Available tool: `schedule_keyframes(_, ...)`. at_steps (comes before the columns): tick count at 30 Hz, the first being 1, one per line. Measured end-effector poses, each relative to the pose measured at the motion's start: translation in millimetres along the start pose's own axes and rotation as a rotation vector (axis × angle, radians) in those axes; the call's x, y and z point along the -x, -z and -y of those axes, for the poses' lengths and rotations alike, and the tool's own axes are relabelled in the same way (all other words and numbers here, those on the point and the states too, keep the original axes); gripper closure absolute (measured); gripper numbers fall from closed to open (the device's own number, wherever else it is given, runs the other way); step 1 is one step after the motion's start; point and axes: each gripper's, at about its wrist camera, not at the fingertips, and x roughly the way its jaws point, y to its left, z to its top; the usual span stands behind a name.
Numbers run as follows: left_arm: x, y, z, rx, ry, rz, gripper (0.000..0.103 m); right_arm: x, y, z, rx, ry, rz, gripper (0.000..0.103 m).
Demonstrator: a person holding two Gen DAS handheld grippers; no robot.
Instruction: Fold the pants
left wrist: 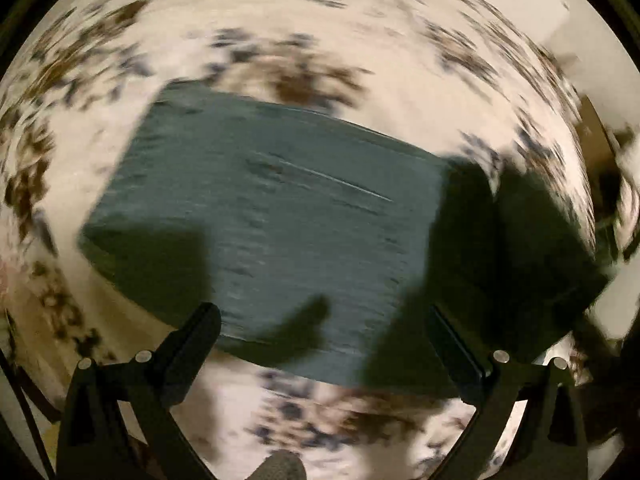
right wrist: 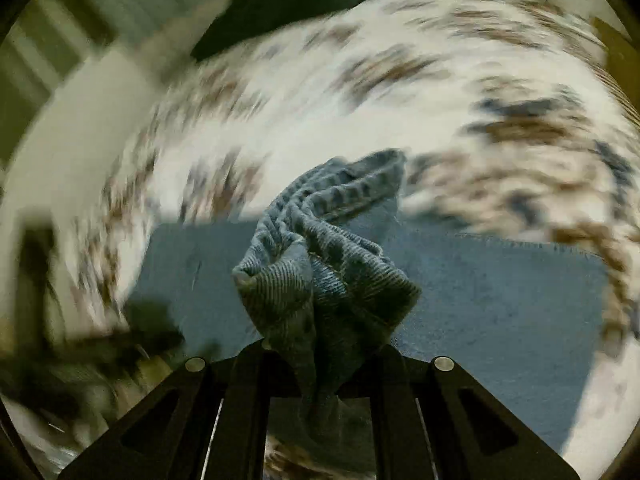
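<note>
Pants (left wrist: 272,216): blue denim, lying as a flat folded rectangle on the flowered bedspread (left wrist: 280,32), near the middle of it.
Your left gripper (left wrist: 326,320): jaws spread wide above the near edge of the pants, gripping nothing.
Your right gripper (right wrist: 320,354): jaws pressed together, pinching a bunched denim hem, lifted above the flat part.
Sharpness: both views blurred.

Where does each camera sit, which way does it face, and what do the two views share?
Left wrist: on the left gripper, looking down on the folded pants; its open black fingers show.
Right wrist: on the right gripper, facing bunched denim clamped between its fingers.
Shared: the blue pants on the floral cloth, both blurred.
</note>
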Motion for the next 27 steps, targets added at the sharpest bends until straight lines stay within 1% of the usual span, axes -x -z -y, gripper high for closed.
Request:
schedule_keyframes(1, -1, -2, -10, 0.014, -0.004, 0.002, 0.000, -30, 10, -23, 0.077, 0.051, -0.061, 0.093)
schedule_keyframes(2, -5, -6, -18, 0.027, -0.003, 0.004, 0.000, -51, 17, -32, 0.109, 0.082, -0.125, 0.089)
schedule_keyframes(3, -6, -8, -26, 0.037, 0.009, 0.004, 0.000, -64, 22, -32, 0.106, 0.091, -0.170, 0.086)
schedule_keyframes(4, -7, -11, -32, 0.045, 0.023, 0.001, 0.000, -74, 25, -25, 0.074, 0.080, -0.209, 0.080)
schedule_keyframes(5, -11, -15, -34, 0.051, 0.055, -0.001, 0.000, -71, 27, -21, 0.041, 0.028, -0.209, 0.061)
schedule_keyframes(6, -14, -19, -32, 0.055, 0.083, -0.004, 0.000, -66, 28, -17, 0.013, -0.010, -0.209, 0.046)
schedule_keyframes(7, -13, -23, -33, 0.056, 0.099, -0.006, 0.000, -55, 30, -9, -0.046, -0.060, -0.212, 0.011)
schedule_keyframes(8, -16, -28, -28, 0.058, 0.127, -0.007, 0.000, -45, 32, -3, -0.095, -0.089, -0.206, 0.005)
schedule_keyframes(9, -23, -35, -21, 0.052, 0.159, -0.012, 0.000, -30, 38, 8, -0.157, -0.122, -0.194, 0.005)
schedule_keyframes(10, -27, -40, -14, 0.043, 0.175, -0.019, 0.000, -20, 42, 14, -0.196, -0.116, -0.190, 0.005)
schedule_keyframes(12, -41, -50, 6, 0.009, 0.225, -0.050, 0.000, 2, 55, 38, -0.291, -0.069, -0.175, 0.005)
schedule_keyframes(13, -48, -54, 15, -0.006, 0.239, -0.070, 0.000, 10, 62, 48, -0.327, -0.052, -0.165, 0.005)
schedule_keyframes(15, -68, -58, 38, -0.058, 0.227, -0.117, 0.000, 22, 73, 74, -0.404, 0.002, -0.153, 0.005)
schedule_keyframes(16, -75, -58, 47, -0.089, 0.204, -0.125, 0.001, 23, 76, 84, -0.437, 0.018, -0.156, 0.005)
schedule_keyframes(17, -80, -57, 61, -0.147, 0.159, -0.110, 0.005, 24, 79, 93, -0.466, 0.027, -0.156, 0.005)
schedule_keyframes(18, -78, -56, 68, -0.186, 0.154, -0.081, 0.030, 24, 82, 103, -0.505, 0.034, -0.149, 0.005)
schedule_keyframes(19, -77, -55, 76, -0.224, 0.153, -0.059, 0.062, 26, 85, 110, -0.532, 0.038, -0.144, 0.005)
schedule_keyframes(20, -74, -52, 81, -0.254, 0.153, -0.054, 0.081, 26, 88, 114, -0.552, 0.045, -0.140, 0.005)
schedule_keyframes(21, -70, -47, 84, -0.274, 0.164, -0.051, 0.090, 30, 89, 120, -0.571, 0.057, -0.132, 0.005)
schedule_keyframes(22, -64, -43, 83, -0.287, 0.155, -0.029, 0.093, 32, 89, 125, -0.584, 0.065, -0.121, 0.006)
schedule_keyframes(23, -58, -37, 81, -0.308, 0.140, -0.014, 0.093, 30, 85, 128, -0.589, 0.073, -0.117, 0.006)
schedule_keyframes(24, -57, -35, 78, -0.303, 0.127, -0.015, 0.093, 29, 83, 128, -0.590, 0.084, -0.119, 0.006)
schedule_keyframes(27, -70, -35, 58, -0.233, 0.126, -0.060, 0.092, 25, 80, 130, -0.582, 0.108, -0.139, 0.006)
